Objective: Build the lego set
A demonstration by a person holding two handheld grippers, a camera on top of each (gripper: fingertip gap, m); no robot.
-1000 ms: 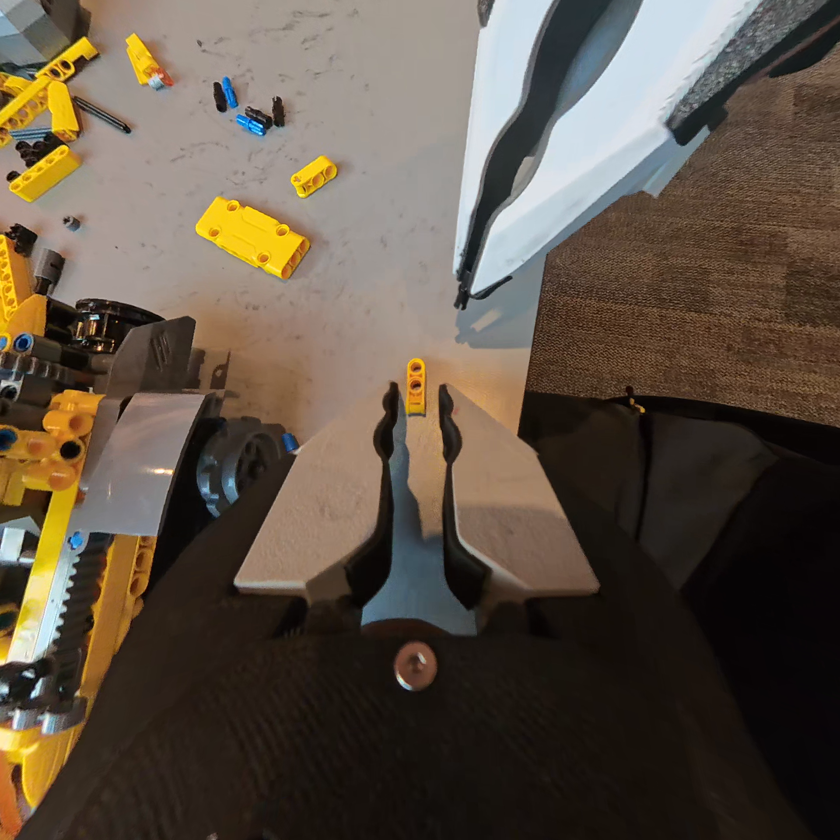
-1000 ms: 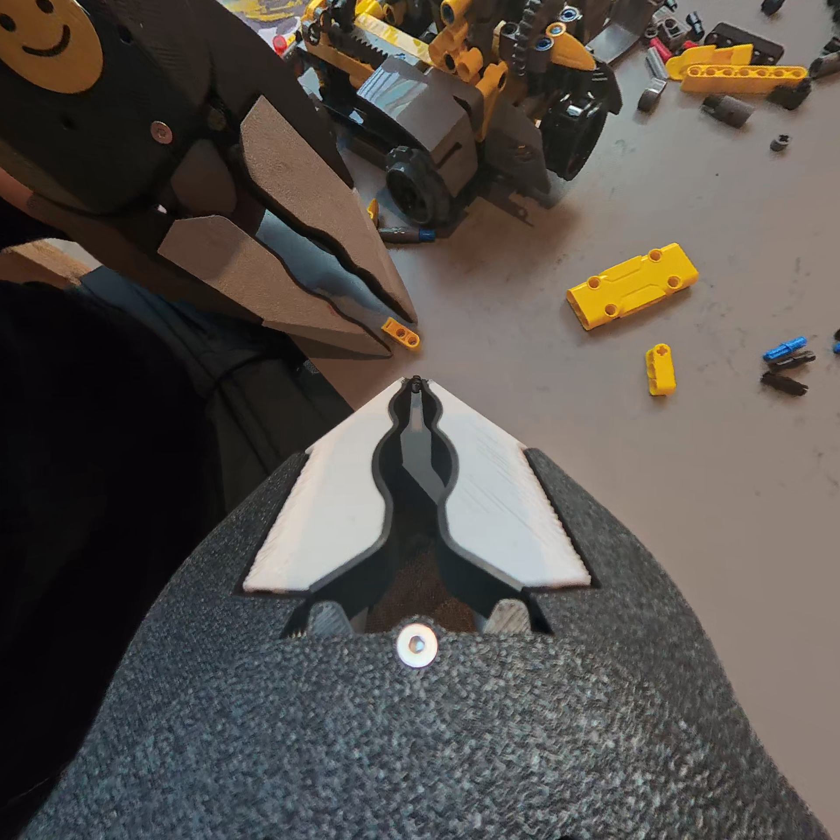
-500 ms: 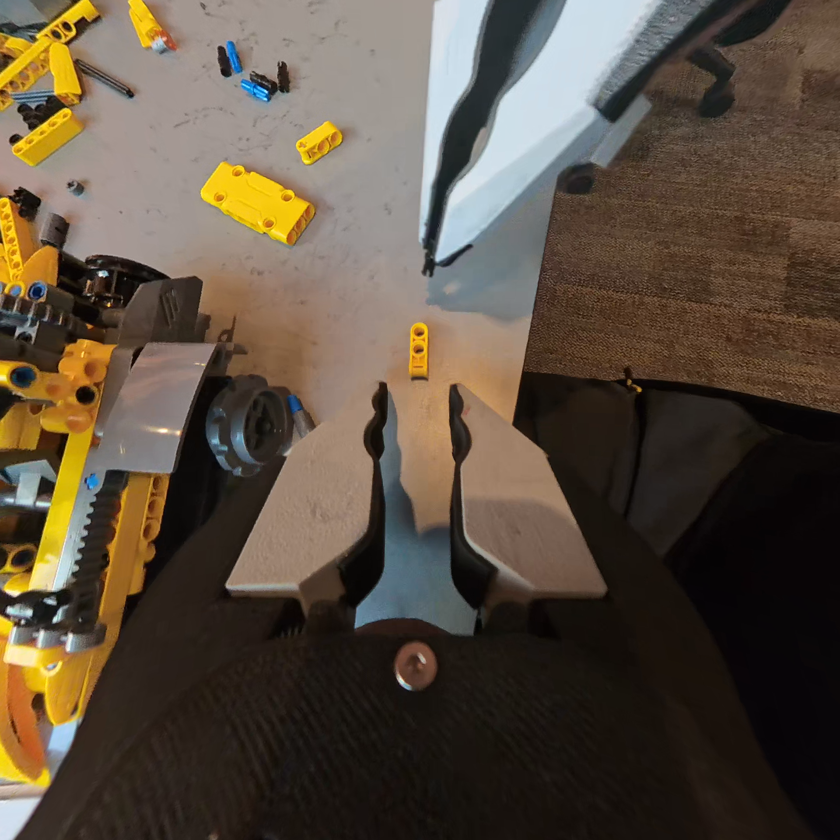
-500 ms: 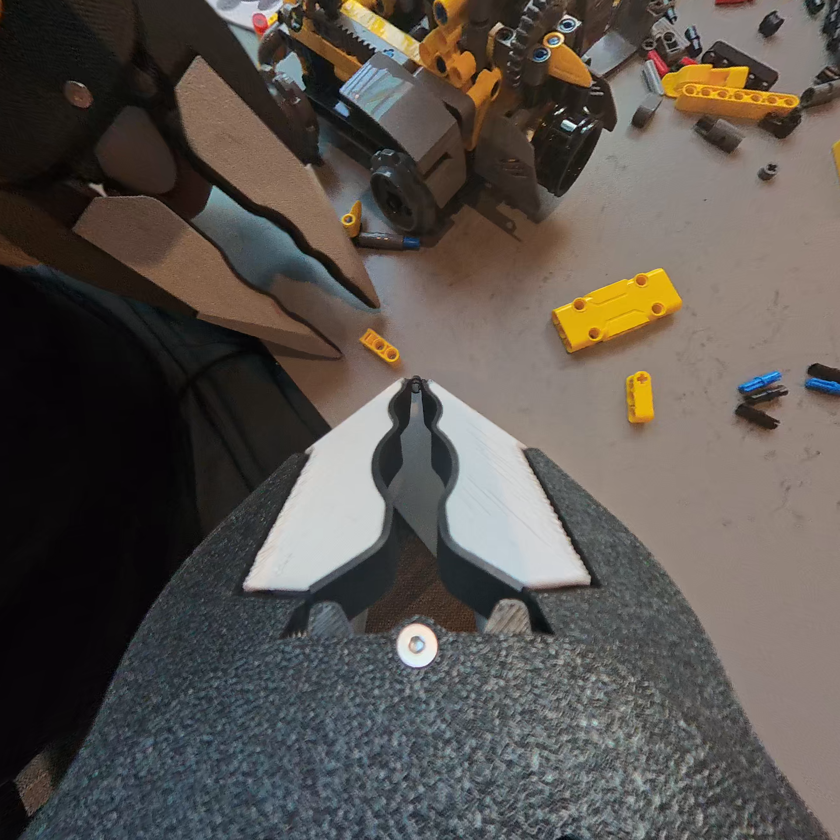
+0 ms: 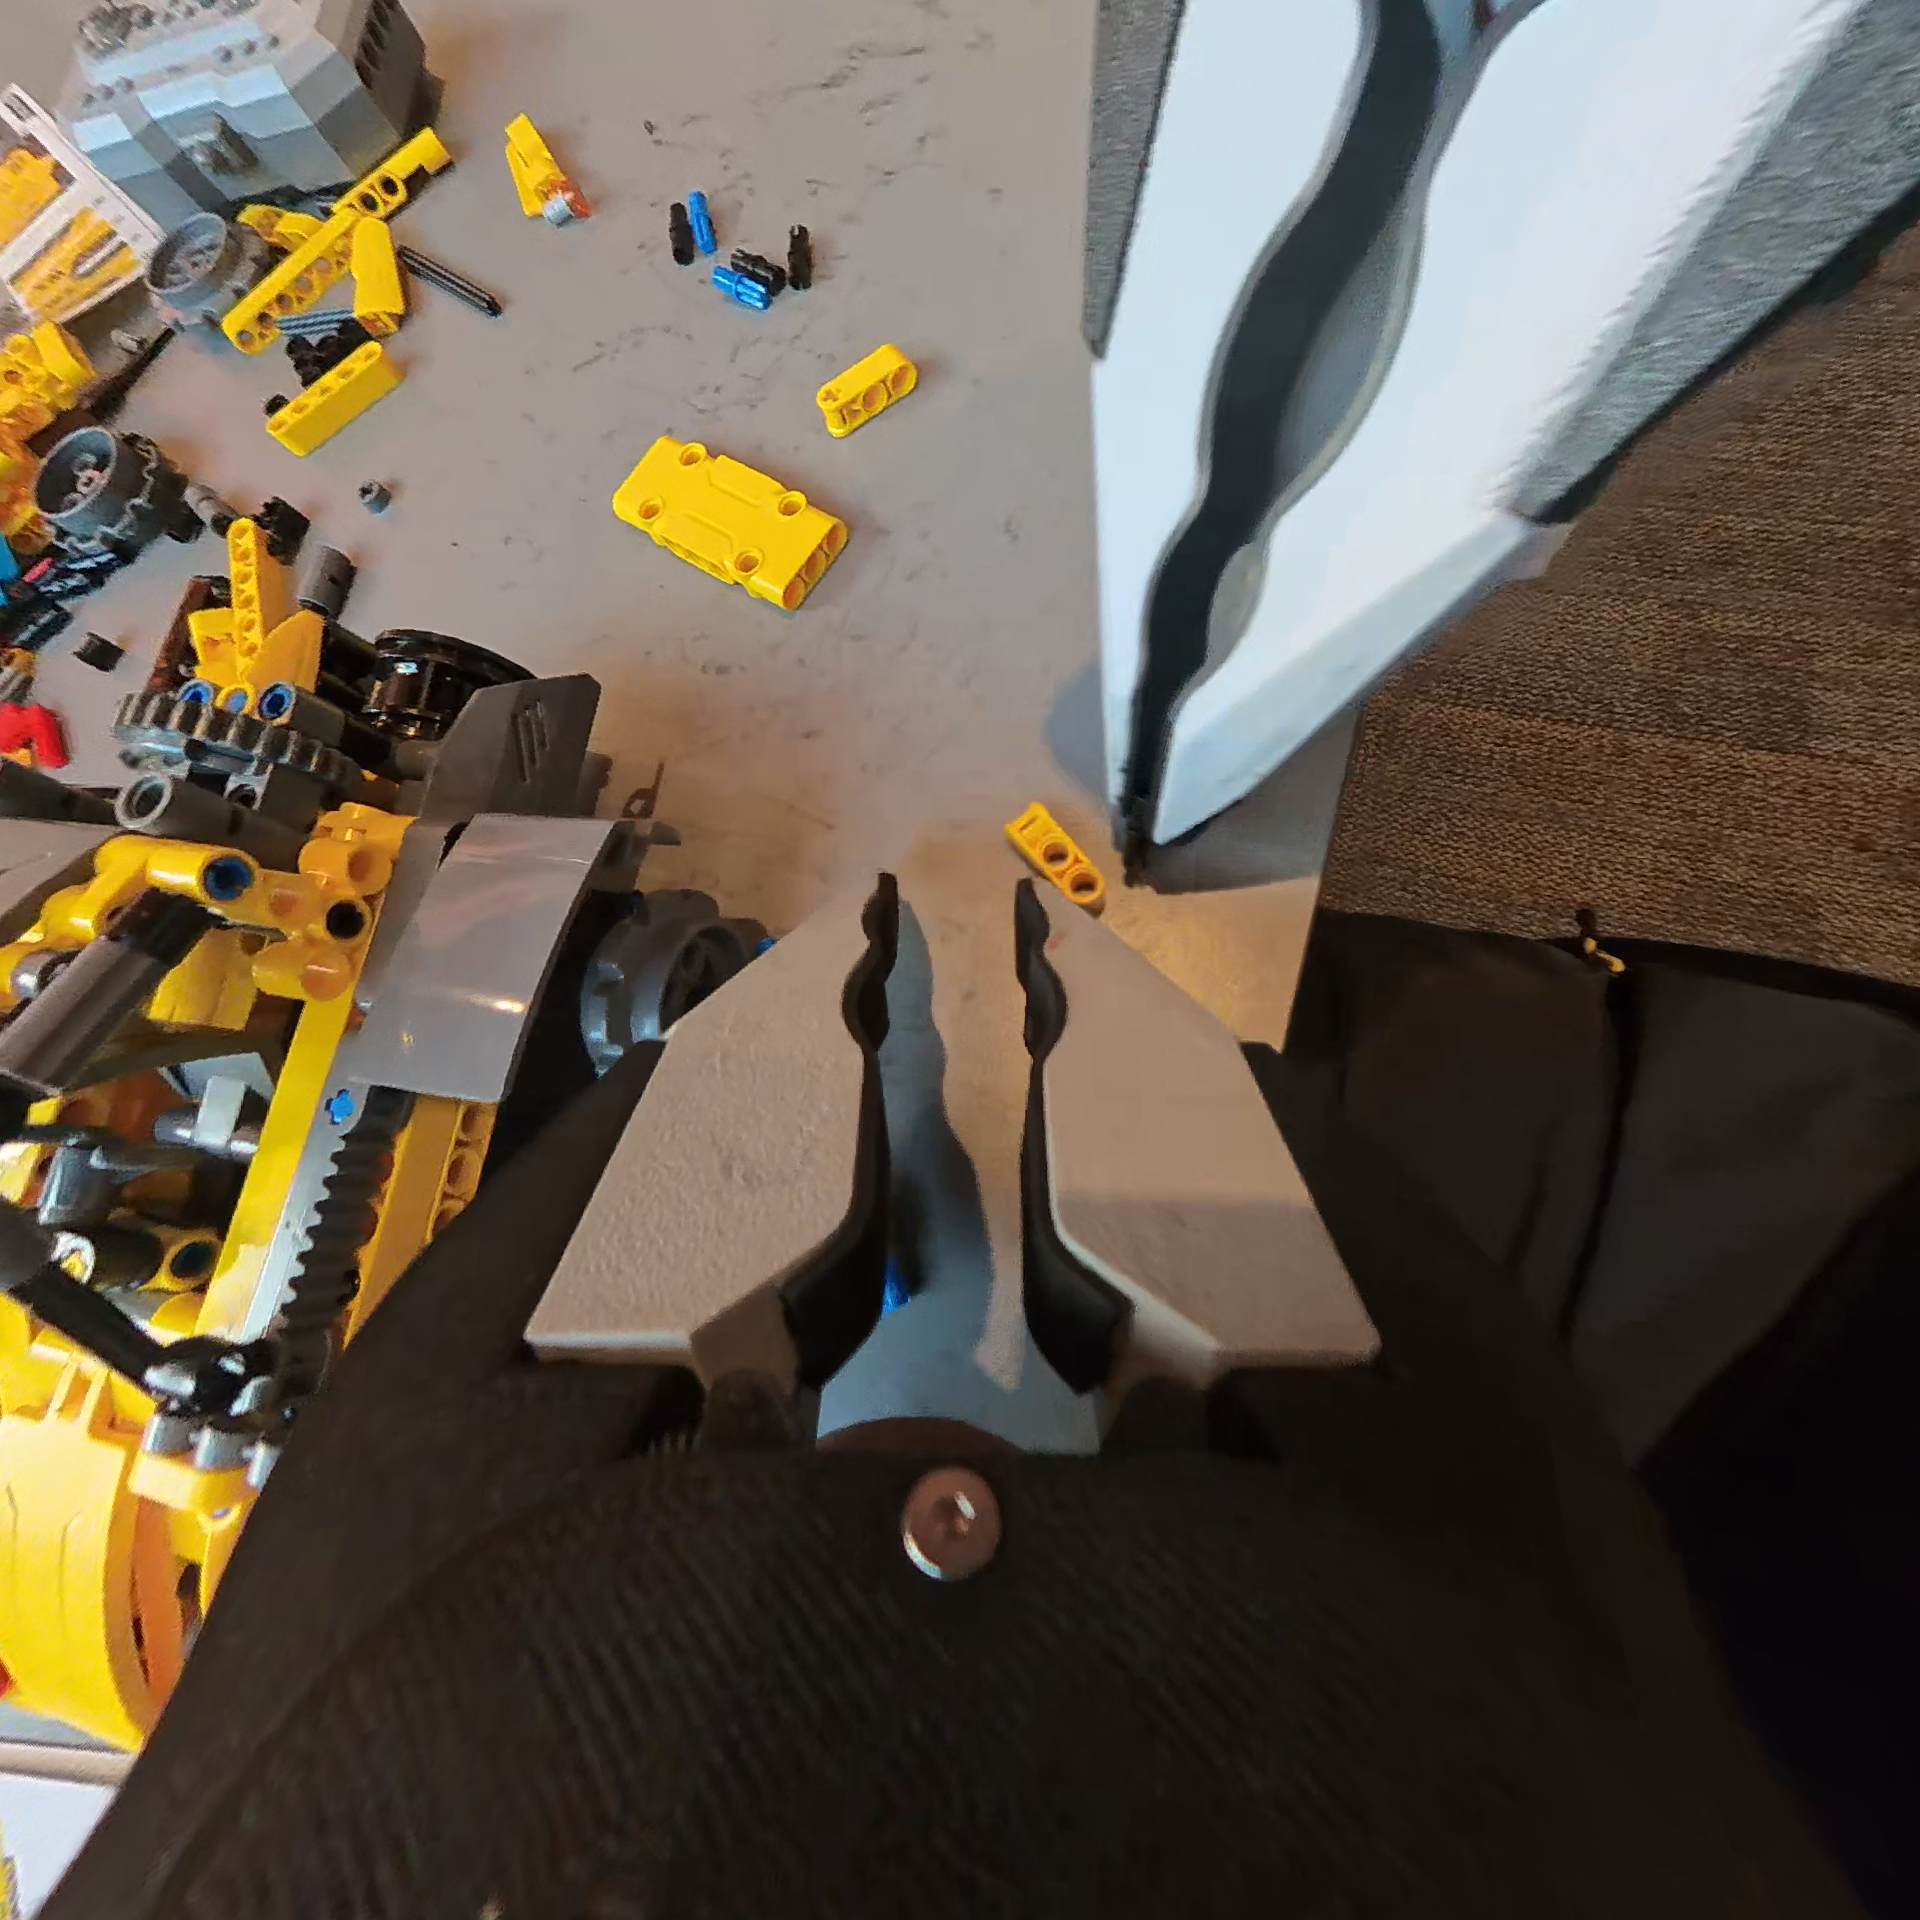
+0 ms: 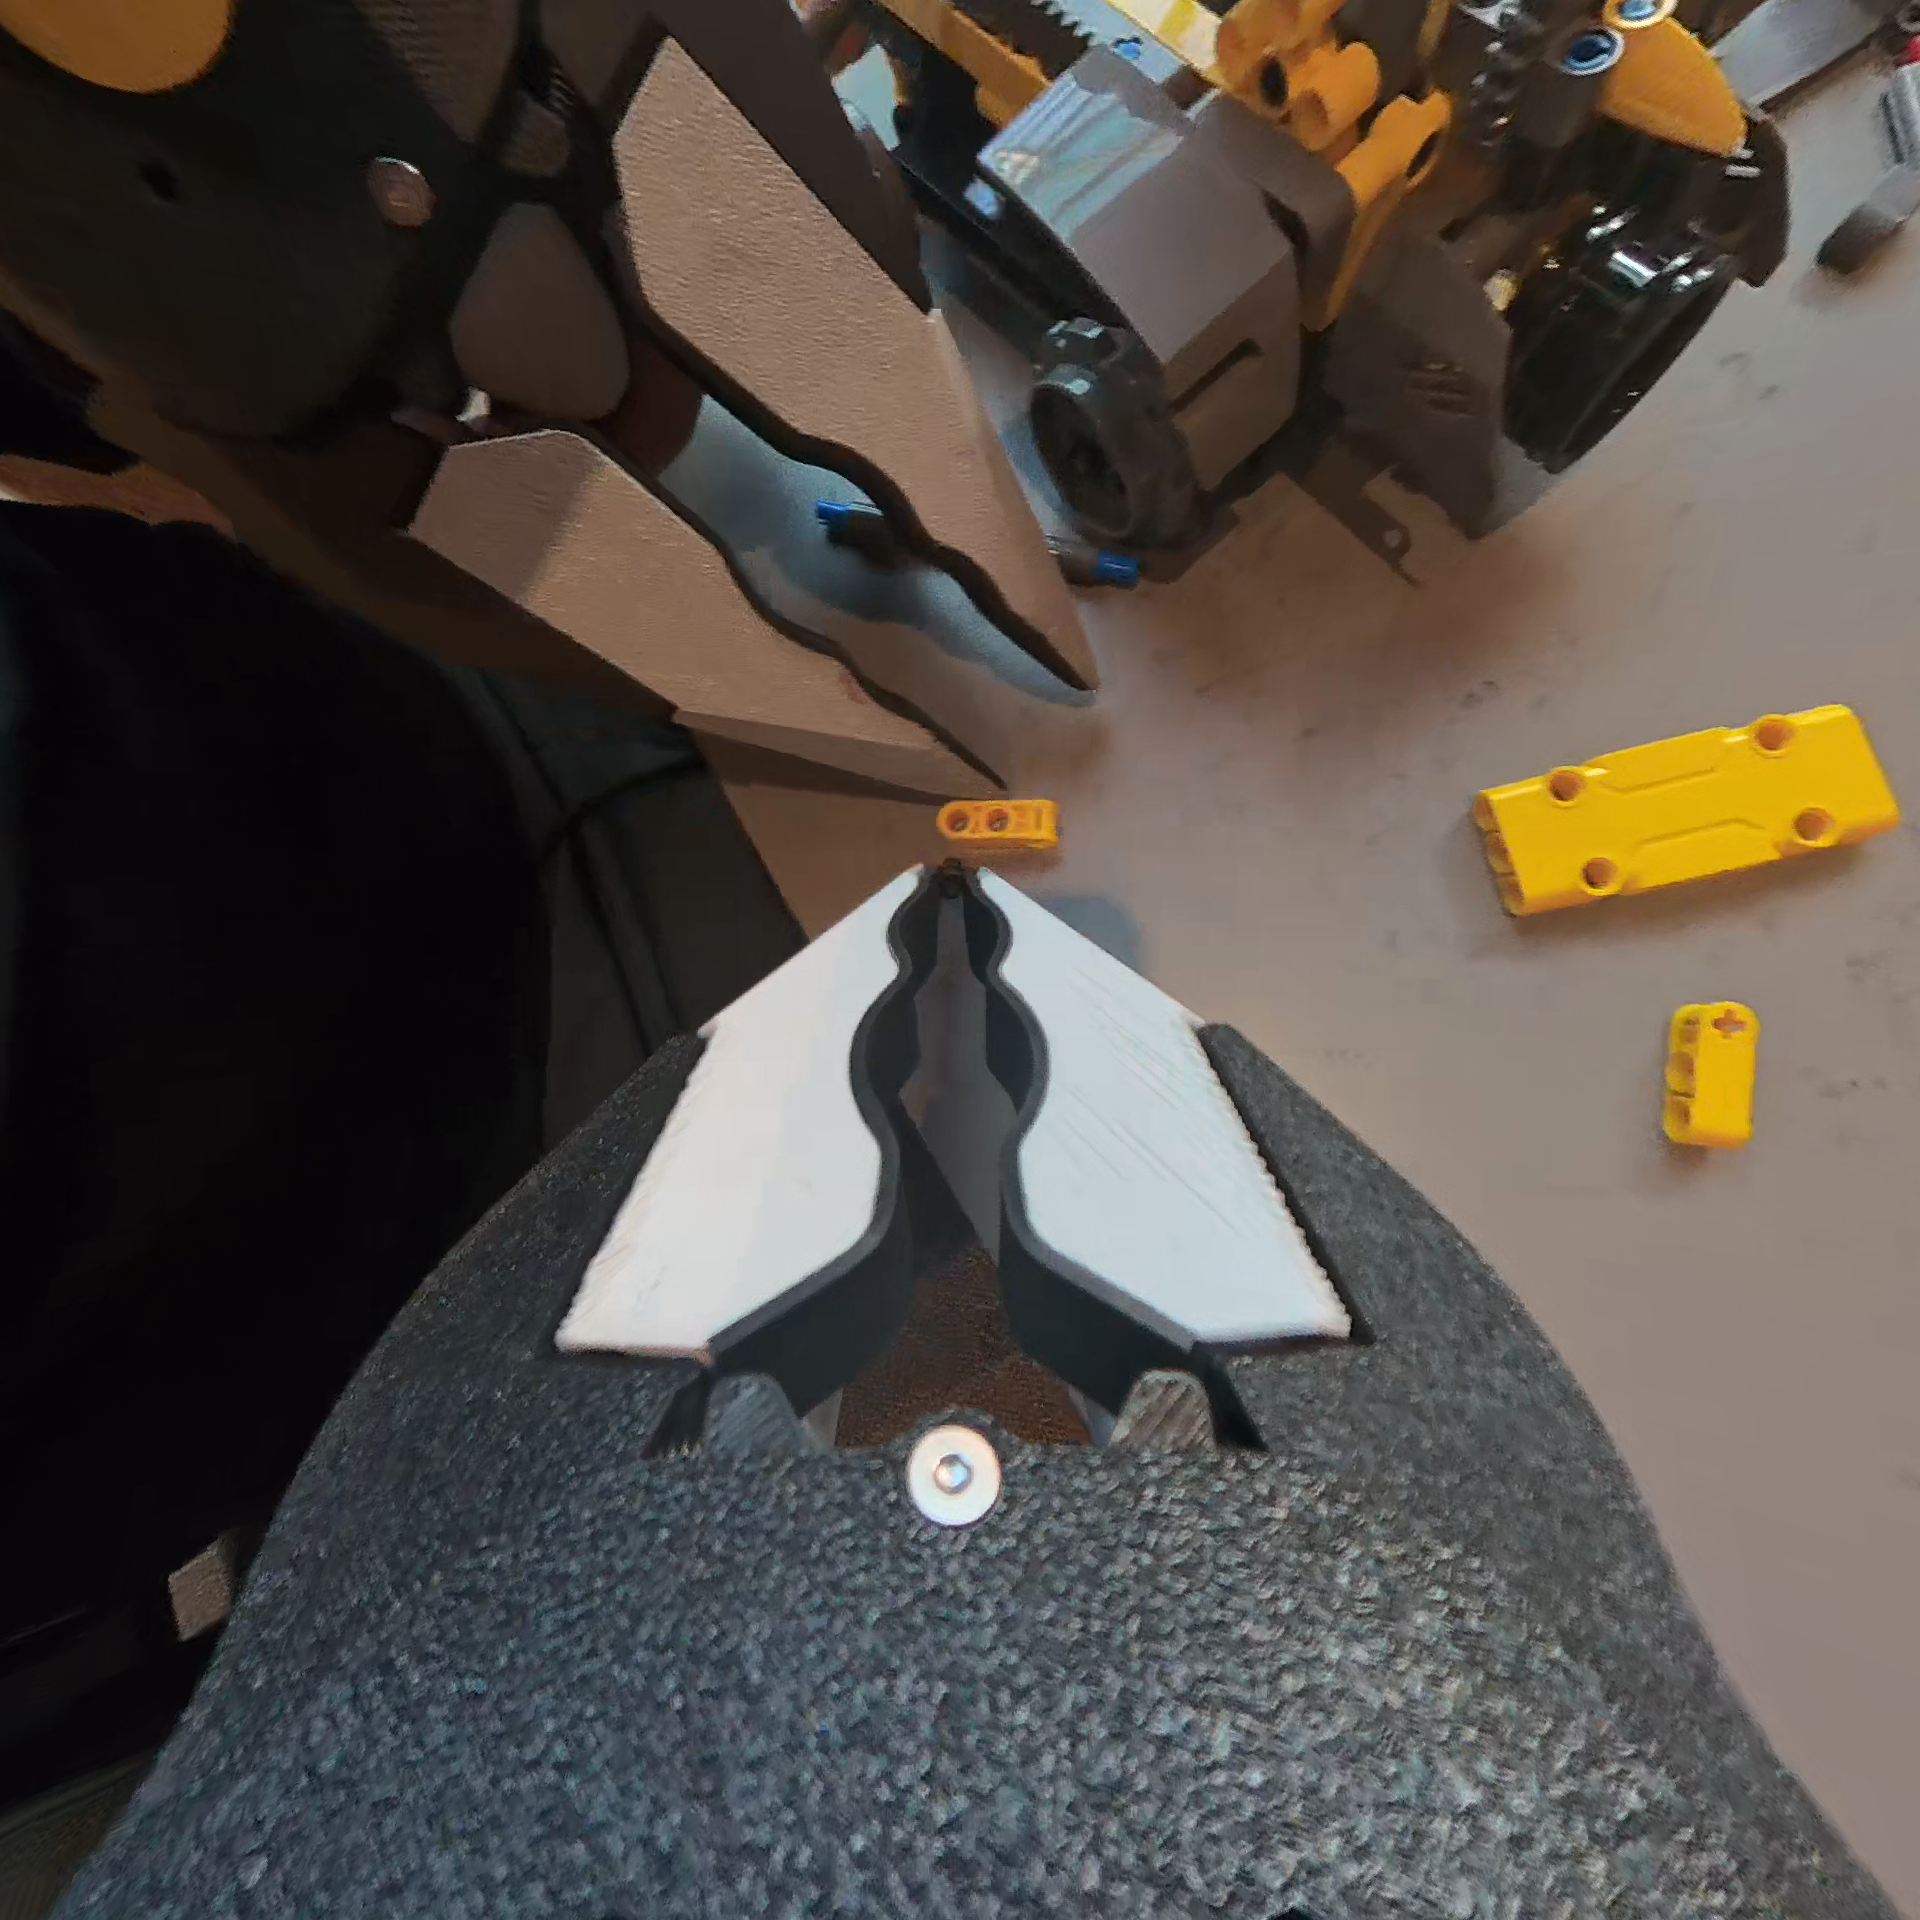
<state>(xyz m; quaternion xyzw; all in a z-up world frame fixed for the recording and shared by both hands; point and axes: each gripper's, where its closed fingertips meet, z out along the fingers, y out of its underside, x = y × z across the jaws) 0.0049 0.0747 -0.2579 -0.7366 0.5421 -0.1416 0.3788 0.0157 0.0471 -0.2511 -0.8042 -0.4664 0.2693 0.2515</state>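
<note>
Two hand-held grippers: left point(image 5: 948, 899) jaws apart, empty; right point(image 6: 951, 871) jaws together, tip near yellow link point(image 6: 997, 820) at 12; approach slowly, square on.

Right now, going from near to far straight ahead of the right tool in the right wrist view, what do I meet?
right tool, shut on a small dark piece → small yellow beam → open left tool → blue-tipped pin → grey wheel
</note>
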